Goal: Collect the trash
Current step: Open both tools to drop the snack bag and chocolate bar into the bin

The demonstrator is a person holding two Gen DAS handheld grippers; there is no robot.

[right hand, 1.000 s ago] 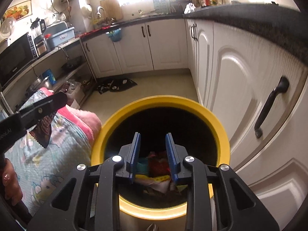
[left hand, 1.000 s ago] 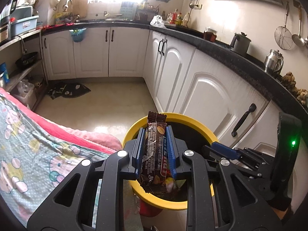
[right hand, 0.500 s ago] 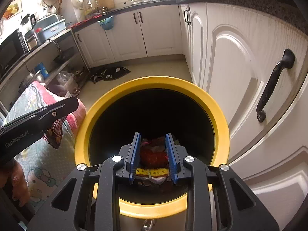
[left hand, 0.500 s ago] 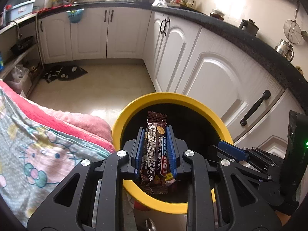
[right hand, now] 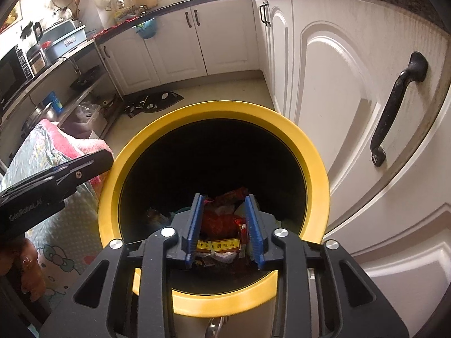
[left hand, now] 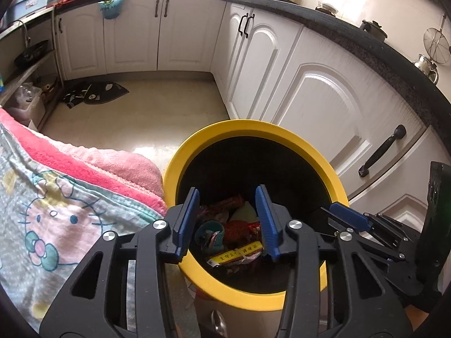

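Observation:
A round bin with a yellow rim (left hand: pixel 253 125) (right hand: pixel 214 107) and a black inside stands right below both grippers. My left gripper (left hand: pixel 227 190) hangs over its near left side. Its jaws are opening and nothing is between them. My right gripper (right hand: pixel 224 197) is over the near side of the bin too, its jaws opening a little around empty air. On the bin's bottom lie several wrappers, among them a yellow-labelled packet (left hand: pixel 235 253) (right hand: pixel 218 245) and a red wrapper (right hand: pixel 220 221). I cannot pick out the brown snack bar among them.
A pink blanket with a cartoon cat print (left hand: pixel 70 211) lies against the bin's left side. White cabinet doors with black handles (left hand: pixel 383 149) (right hand: pixel 394 104) stand close on the right. A dark mat (left hand: pixel 95 95) lies on the tiled floor beyond. A spoon (left hand: pixel 218 321) lies below the bin.
My left gripper sank toward the bin, then let go of the brown snack bar, which is gone from between its jaws. My right gripper's jaws have spread slightly.

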